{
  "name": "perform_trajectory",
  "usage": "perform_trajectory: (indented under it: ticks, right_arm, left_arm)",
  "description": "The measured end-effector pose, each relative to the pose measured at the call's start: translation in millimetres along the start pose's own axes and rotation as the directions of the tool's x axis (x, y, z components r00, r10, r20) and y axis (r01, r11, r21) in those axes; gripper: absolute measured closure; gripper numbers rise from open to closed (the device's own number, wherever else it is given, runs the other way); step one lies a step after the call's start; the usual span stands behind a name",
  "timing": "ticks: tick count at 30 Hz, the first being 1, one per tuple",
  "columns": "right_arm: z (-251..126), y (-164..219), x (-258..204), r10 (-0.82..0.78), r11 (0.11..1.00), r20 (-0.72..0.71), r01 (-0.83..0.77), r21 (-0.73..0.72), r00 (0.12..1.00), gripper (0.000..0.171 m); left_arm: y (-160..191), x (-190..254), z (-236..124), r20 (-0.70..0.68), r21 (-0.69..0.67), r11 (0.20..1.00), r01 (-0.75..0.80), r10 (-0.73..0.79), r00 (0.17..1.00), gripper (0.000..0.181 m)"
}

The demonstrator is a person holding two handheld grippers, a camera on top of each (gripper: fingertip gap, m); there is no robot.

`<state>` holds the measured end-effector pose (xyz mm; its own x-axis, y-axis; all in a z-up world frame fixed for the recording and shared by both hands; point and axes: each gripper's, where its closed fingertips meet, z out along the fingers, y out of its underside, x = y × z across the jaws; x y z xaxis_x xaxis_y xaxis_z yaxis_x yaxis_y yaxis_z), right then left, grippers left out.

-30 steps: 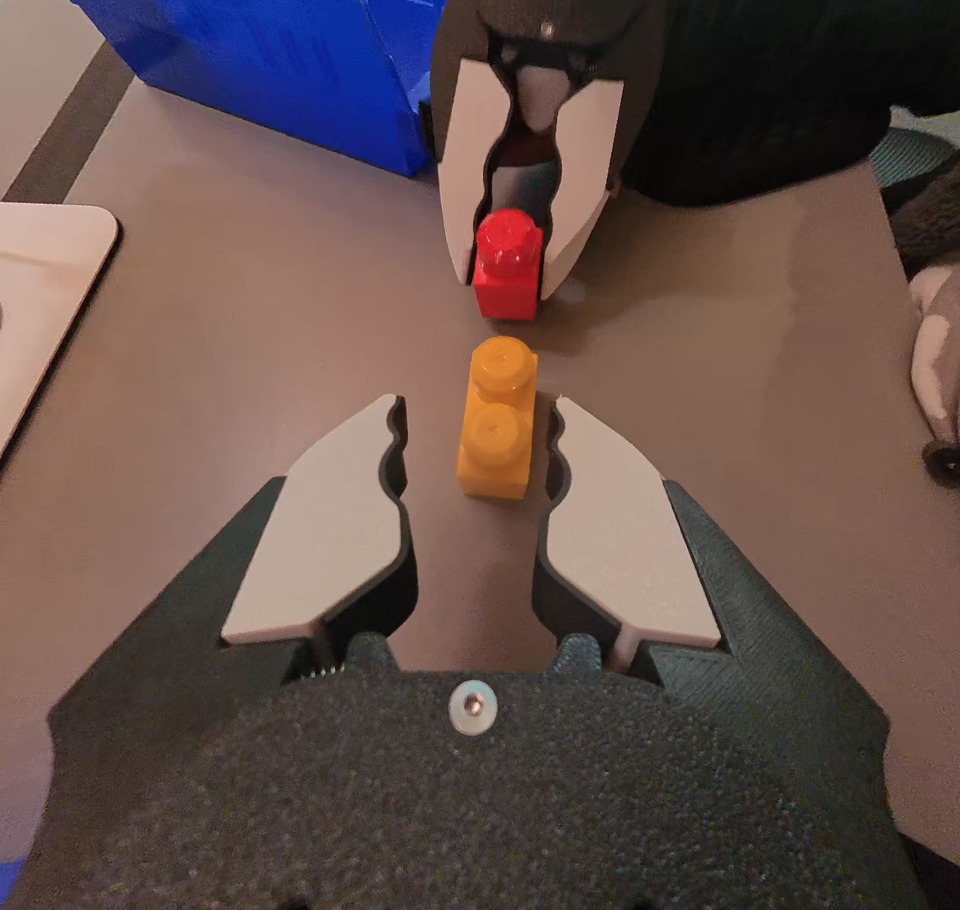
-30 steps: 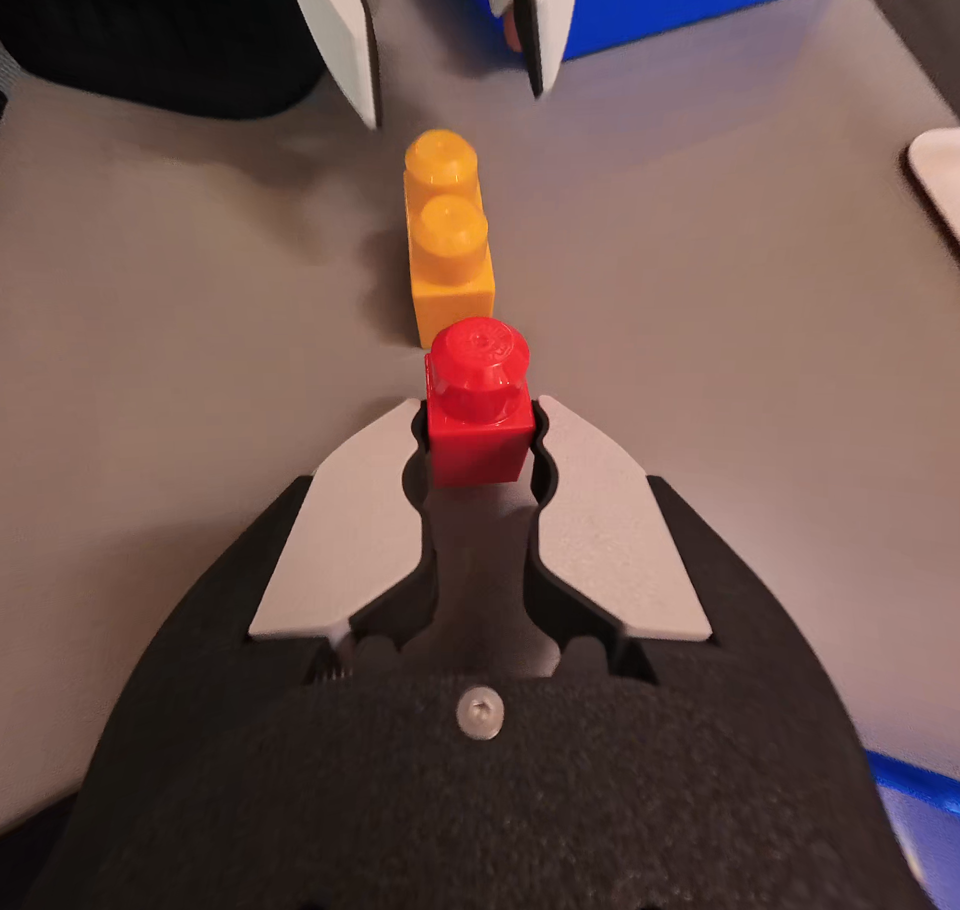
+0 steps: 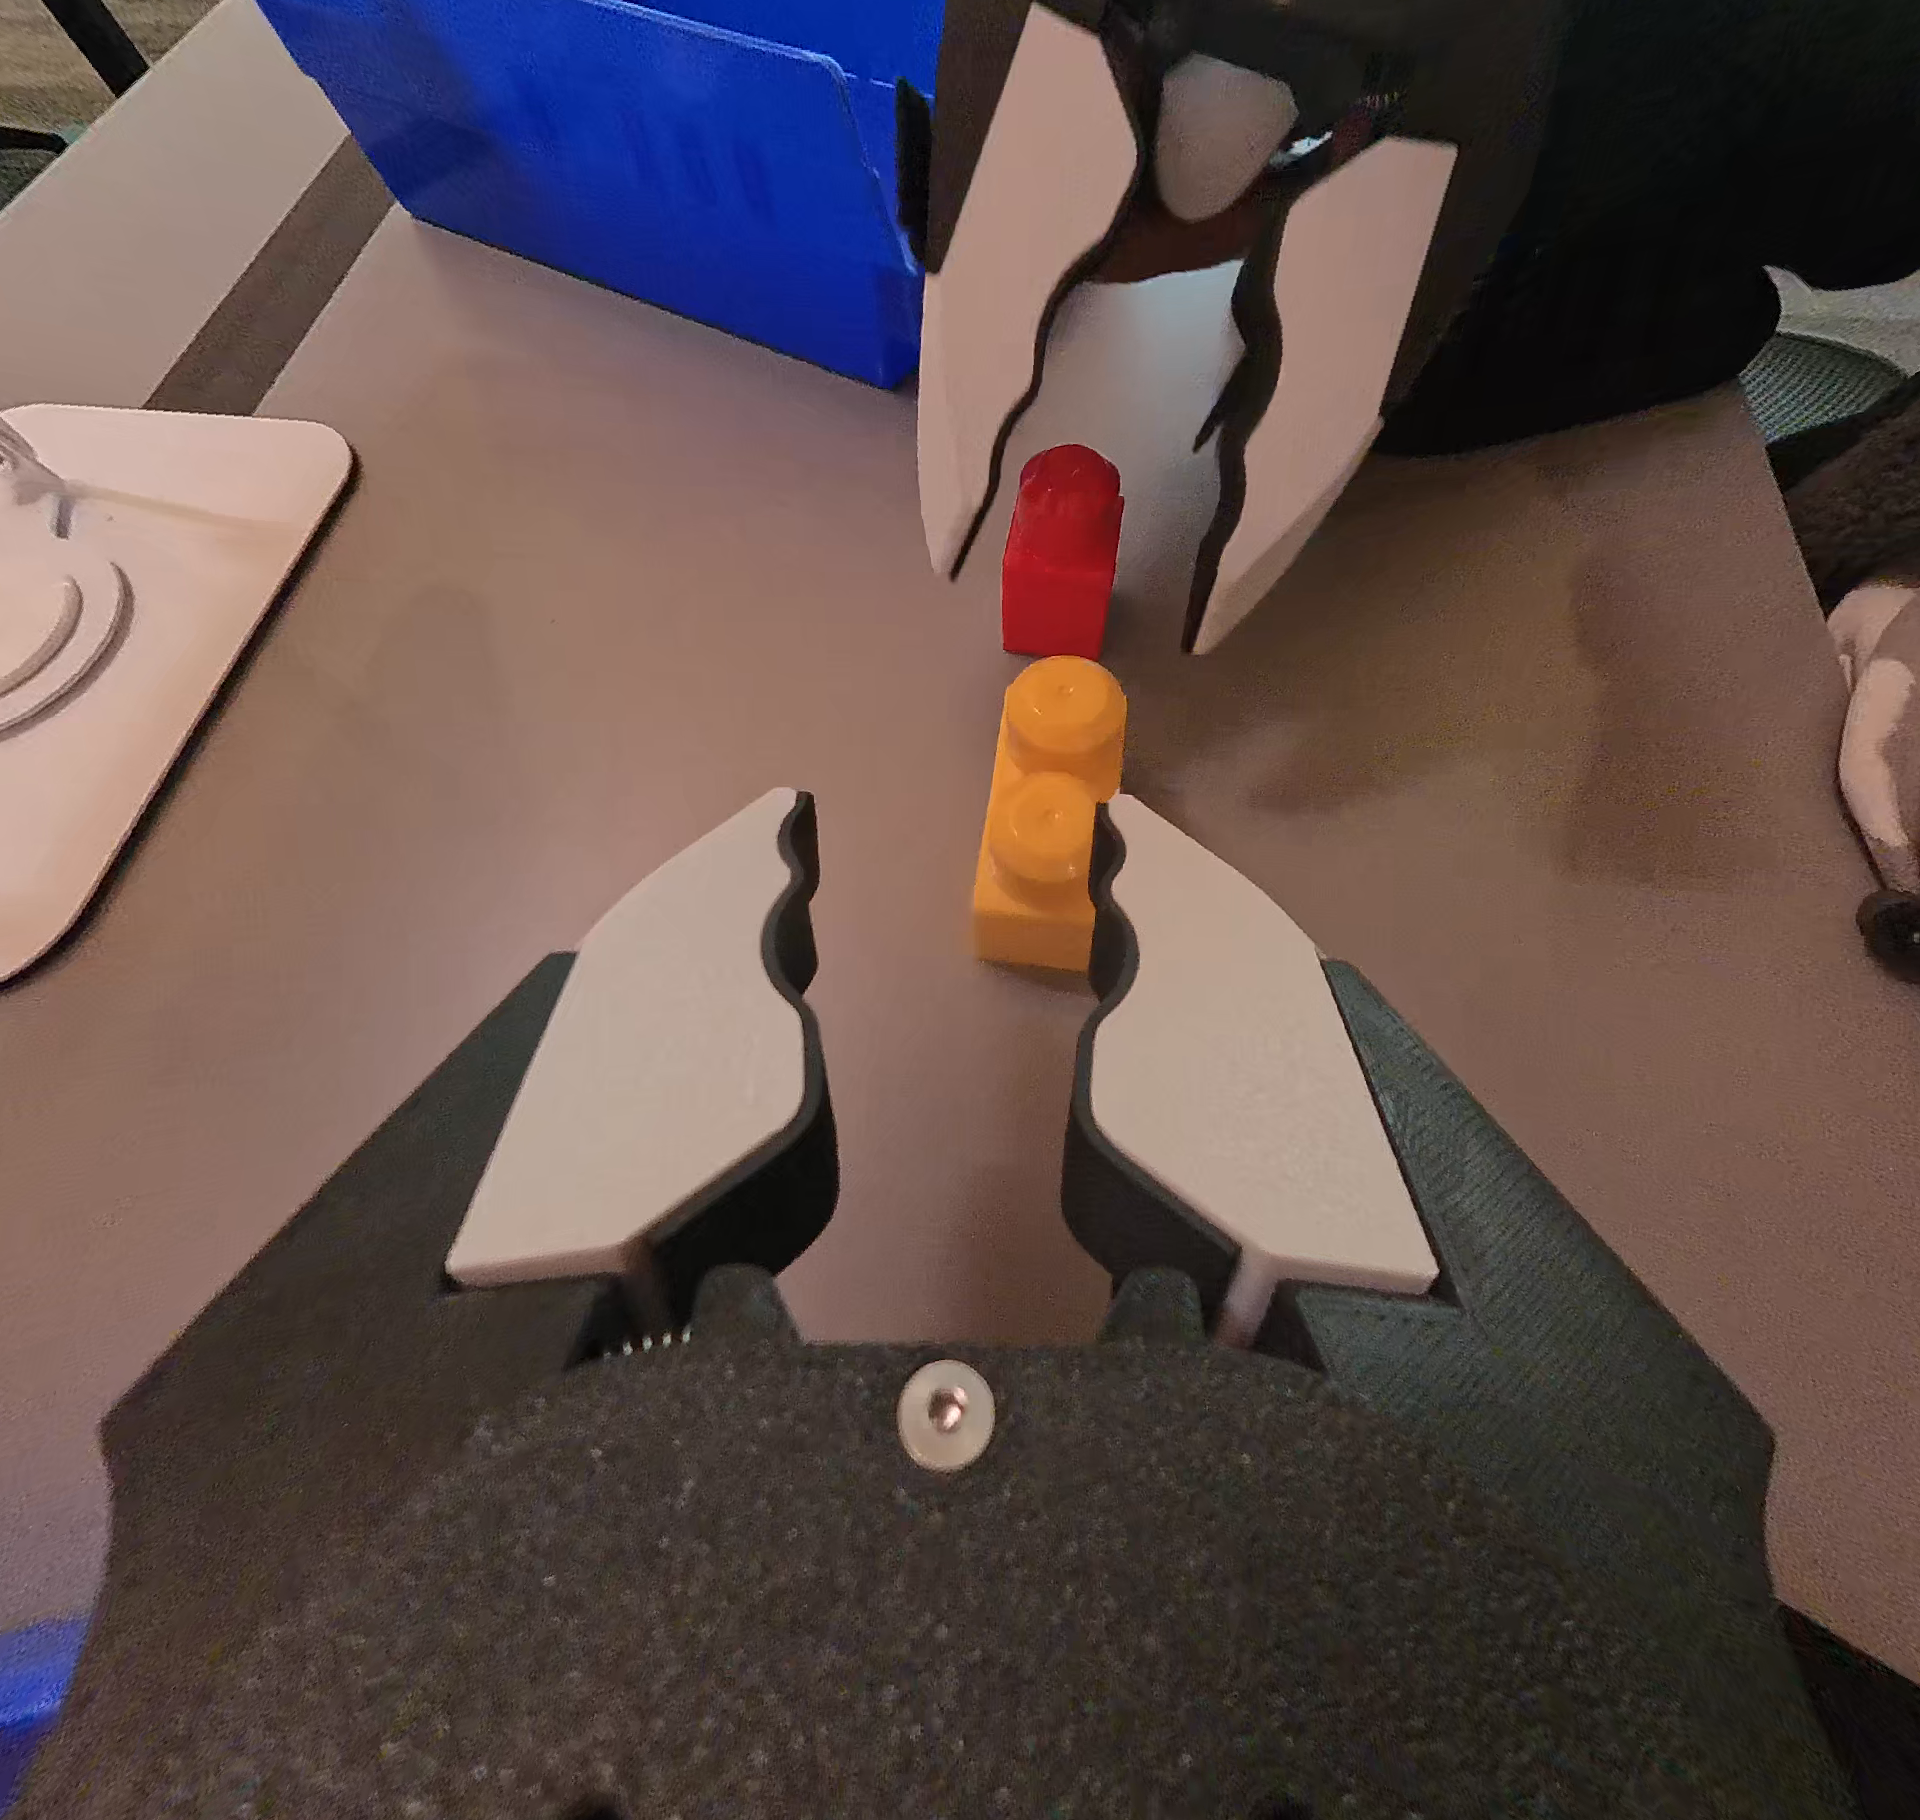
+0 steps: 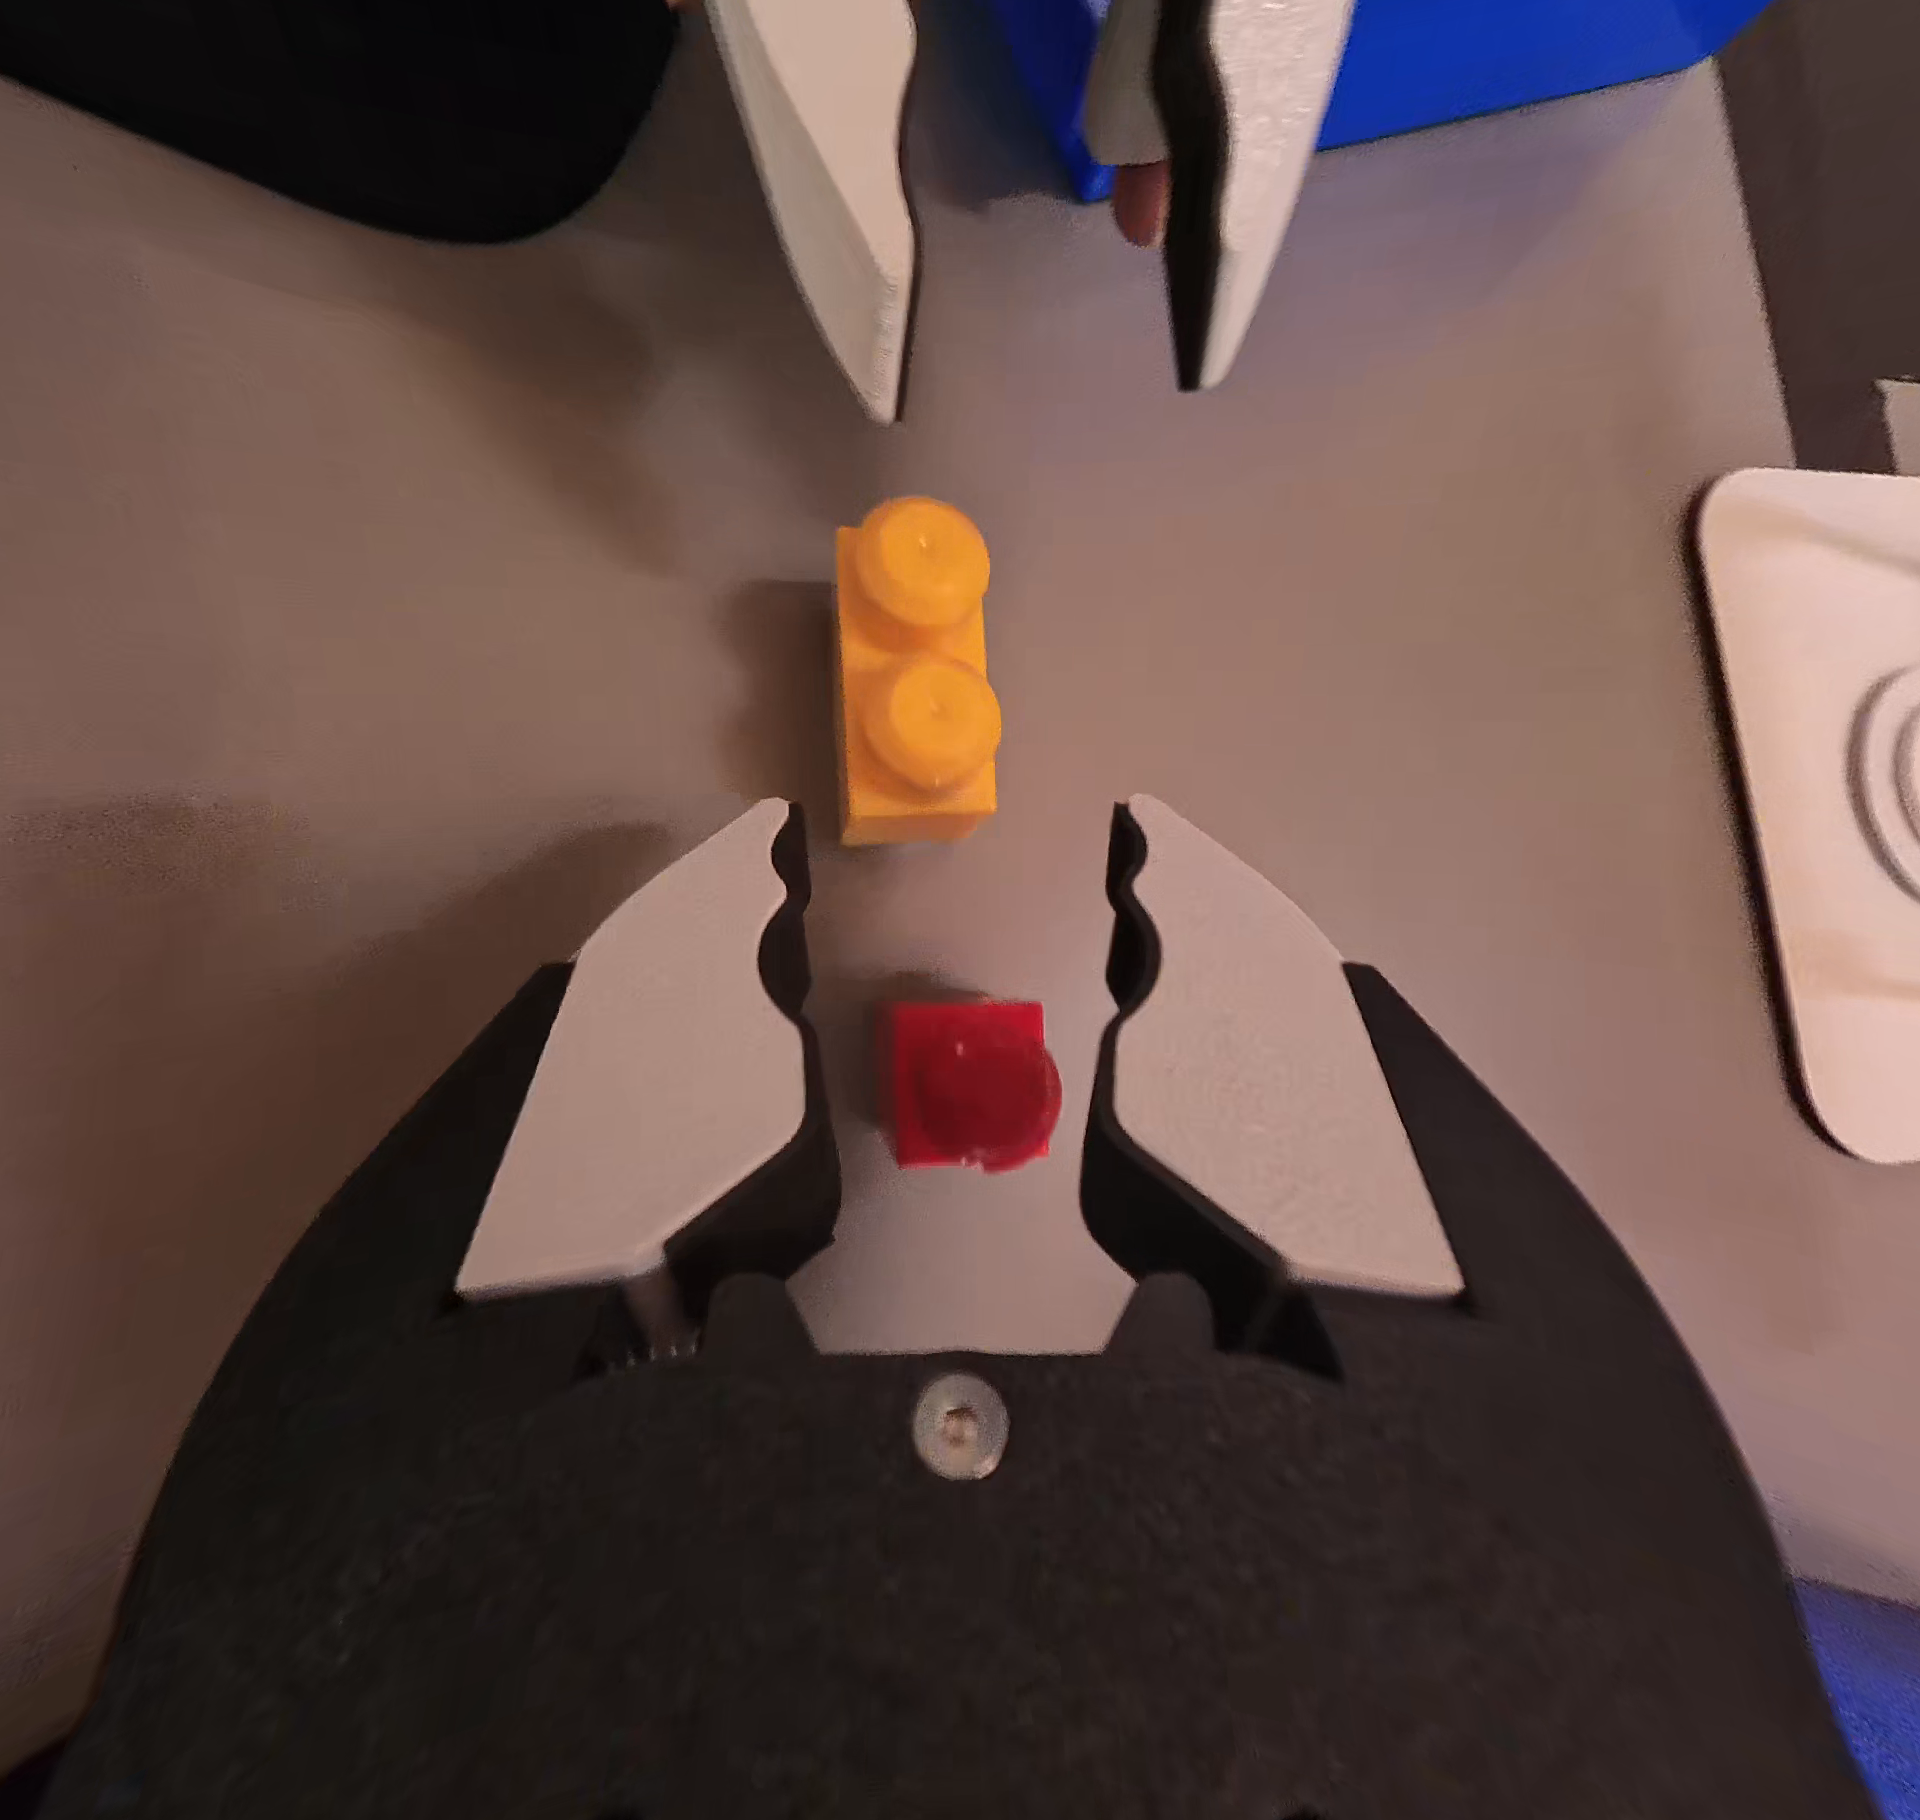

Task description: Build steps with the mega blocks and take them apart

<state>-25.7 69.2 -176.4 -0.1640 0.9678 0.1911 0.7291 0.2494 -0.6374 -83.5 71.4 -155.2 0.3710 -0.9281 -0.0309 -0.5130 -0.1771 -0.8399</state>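
**Blocks still apart, no step built yet**

Mid-frame, the red block [image 3: 1060,565] stands on the table [image 3: 623,627] just behind the orange two-stud block [image 3: 1044,825], unstacked. Both the right gripper [image 4: 956,835] and left gripper [image 3: 956,835] are spread, holding nothing. Stacking and dismantling seem still ahead.

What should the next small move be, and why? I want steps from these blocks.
Probably shut the right claw on the small red plastic one-stud block: both claws stand open, and it sits loose on the table between the right one's fingers, apart from the orange two-stud block it should stack onto.
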Motion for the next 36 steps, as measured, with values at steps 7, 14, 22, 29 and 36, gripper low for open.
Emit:
perform_trajectory:
  ticks: [7,14,22,29,36]
  right_arm:
    - [31.6,1.1,-7.8,-0.045,0.984,0.08,0.058,-0.17,0.996,0.118]
    - [33.1,1.0,-0.9,-0.002,0.992,0.061,0.01,-0.124,0.998,0.137]
    - [-46.4,-69.6,45.7,0.28,0.762,0.131,-0.303,0.573,0.951,0.137]
    - [-89.1,-94.4,54.1,0.305,0.403,0.289,-0.398,0.824,0.907,0.137]
    - [-82.9,-100.0,42.6,0.274,0.372,0.314,-0.401,0.837,0.909,0.137]
  left_arm:
    - [-0.9,-1.9,-5.3,0.005,0.012,1.0,-0.001,0.001,1.0,0.134]
    - [-4.1,-2.0,-8.1,-0.003,0.047,0.999,0.003,-0.003,1.0,0.13]
    - [-57.9,-21.2,-42.5,0.04,0.426,0.901,0.087,-0.115,0.993,0.127]
    - [-94.4,-15.1,-56.6,-0.047,0.629,0.755,0.186,-0.202,0.978,0.126]
    - [-104.9,-2.5,-57.3,-0.09,0.655,0.73,0.196,-0.182,0.979,0.126]
